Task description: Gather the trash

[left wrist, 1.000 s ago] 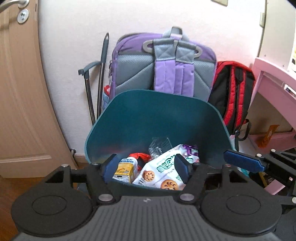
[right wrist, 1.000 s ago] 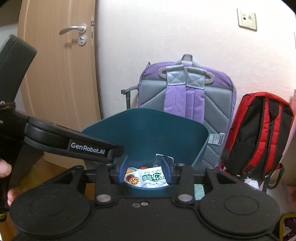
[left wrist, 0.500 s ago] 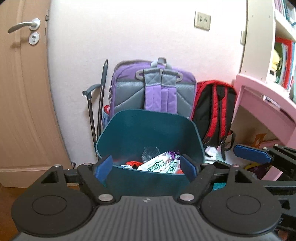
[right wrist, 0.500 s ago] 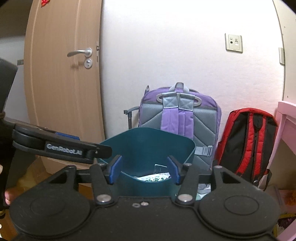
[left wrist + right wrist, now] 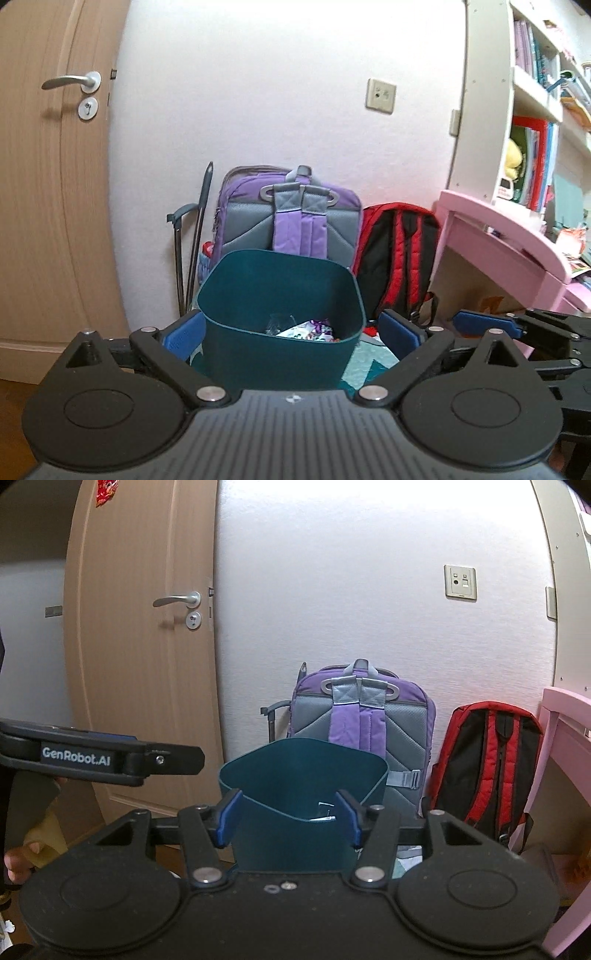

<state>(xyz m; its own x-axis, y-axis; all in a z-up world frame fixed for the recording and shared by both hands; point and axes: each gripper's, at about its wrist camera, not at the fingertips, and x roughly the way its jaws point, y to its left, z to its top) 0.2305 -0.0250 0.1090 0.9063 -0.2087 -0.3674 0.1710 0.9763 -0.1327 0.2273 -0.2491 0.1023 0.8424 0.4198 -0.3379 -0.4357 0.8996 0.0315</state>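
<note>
A teal waste bin stands on the floor against the wall, with snack wrappers and clear plastic lying inside. My left gripper hangs in front of the bin, clear of it; its jaws are opening wide and nothing is between the pads. In the right wrist view the bin sits beyond my right gripper, which is open and empty. Each gripper shows in the other's view: a right finger at the right, a left finger at the left.
A purple backpack and a red backpack lean on the wall behind the bin. A wooden door is at the left, a pink desk and bookshelf at the right. A hand holds the left gripper.
Both grippers have drawn back and up from the bin, which now looks smaller and farther off. Both pairs of jaws have spread wider; the wrappers lie in the bin.
</note>
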